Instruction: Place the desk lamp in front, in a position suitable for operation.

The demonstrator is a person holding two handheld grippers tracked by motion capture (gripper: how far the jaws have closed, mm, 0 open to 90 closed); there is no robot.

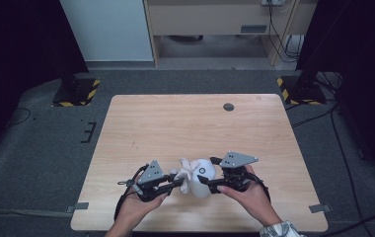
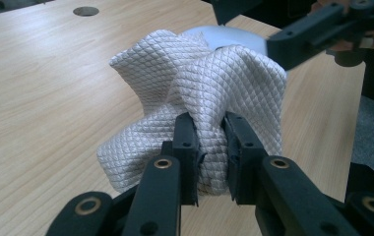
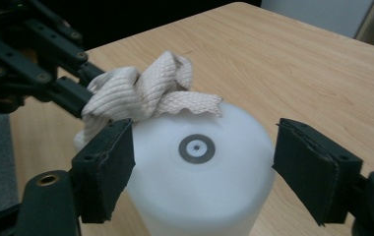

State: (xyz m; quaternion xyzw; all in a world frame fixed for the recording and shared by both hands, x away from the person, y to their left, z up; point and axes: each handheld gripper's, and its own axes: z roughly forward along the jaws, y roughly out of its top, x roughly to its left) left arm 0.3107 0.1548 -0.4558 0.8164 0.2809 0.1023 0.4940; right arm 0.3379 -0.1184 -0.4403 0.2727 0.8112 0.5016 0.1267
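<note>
A white quilted cloth (image 2: 200, 88) is bunched up on the wooden table (image 1: 195, 118), lying against a white plastic cylinder (image 3: 200, 167) with a small metal disc on its top. My left gripper (image 2: 209, 137) is shut on a fold of the cloth (image 1: 185, 170), just left of the cylinder (image 1: 203, 181). My right gripper (image 3: 204, 162) is open and straddles the top of the cylinder. Its left pad sits at the cylinder's side and its right pad stands clear of it. In the high view both grippers meet near the table's front edge, the left gripper (image 1: 178, 181) beside the right gripper (image 1: 209, 171).
A round dark grommet (image 1: 229, 106) sits near the table's far edge. Two black stands with yellow-black striped bases (image 1: 77, 91) (image 1: 299, 89) flank the far corners on the grey floor. Cables trail at the right.
</note>
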